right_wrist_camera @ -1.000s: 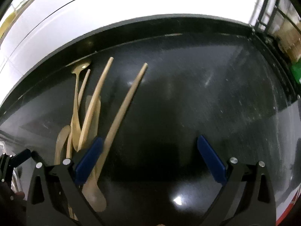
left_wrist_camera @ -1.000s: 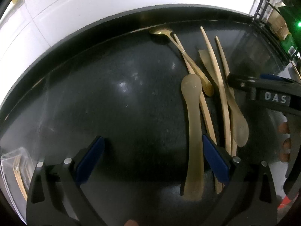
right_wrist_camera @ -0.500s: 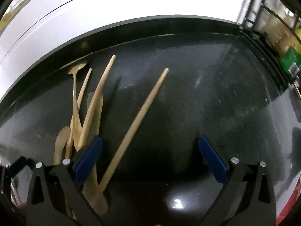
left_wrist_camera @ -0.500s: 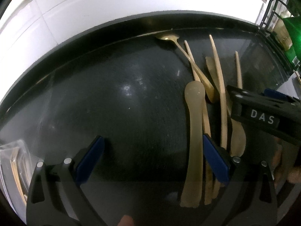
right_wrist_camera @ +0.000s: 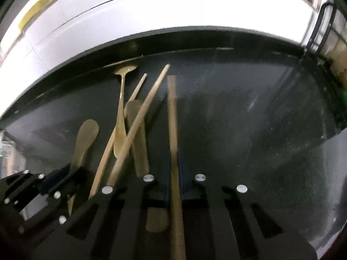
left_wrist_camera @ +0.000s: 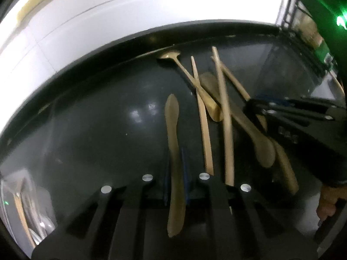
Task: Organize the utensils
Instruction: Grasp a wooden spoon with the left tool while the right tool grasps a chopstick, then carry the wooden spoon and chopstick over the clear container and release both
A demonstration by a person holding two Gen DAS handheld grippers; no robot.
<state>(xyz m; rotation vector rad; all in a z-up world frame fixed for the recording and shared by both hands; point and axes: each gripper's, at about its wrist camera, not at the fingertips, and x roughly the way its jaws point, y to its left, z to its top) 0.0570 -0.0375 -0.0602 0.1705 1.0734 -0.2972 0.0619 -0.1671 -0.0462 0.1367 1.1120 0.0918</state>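
Several wooden utensils lie in a loose pile on a black countertop (left_wrist_camera: 91, 130). My left gripper (left_wrist_camera: 176, 173) is shut on a flat wooden spatula (left_wrist_camera: 172, 125), which points away from me. My right gripper (right_wrist_camera: 173, 173) is shut on a long wooden stick (right_wrist_camera: 172, 112), also pointing away. In the left wrist view the right gripper (left_wrist_camera: 288, 117) shows at the right, over the pile. In the right wrist view the left gripper (right_wrist_camera: 58, 179) shows at lower left, holding the spatula (right_wrist_camera: 84, 138). A gold metal spoon (left_wrist_camera: 171, 55) lies at the far end of the pile; it also shows in the right wrist view (right_wrist_camera: 123, 71).
A white wall (left_wrist_camera: 108, 26) runs behind the countertop. A clear container (left_wrist_camera: 23, 205) holding utensils stands at the left edge. A black wire rack (right_wrist_camera: 321, 26) stands at the far right. A wooden spoon (left_wrist_camera: 258, 138) and chopsticks (left_wrist_camera: 223, 108) lie between the grippers.
Both grippers have gone from open to shut. The left one has closed on the spatula, the right one on the long stick, which has swung to point straight ahead.
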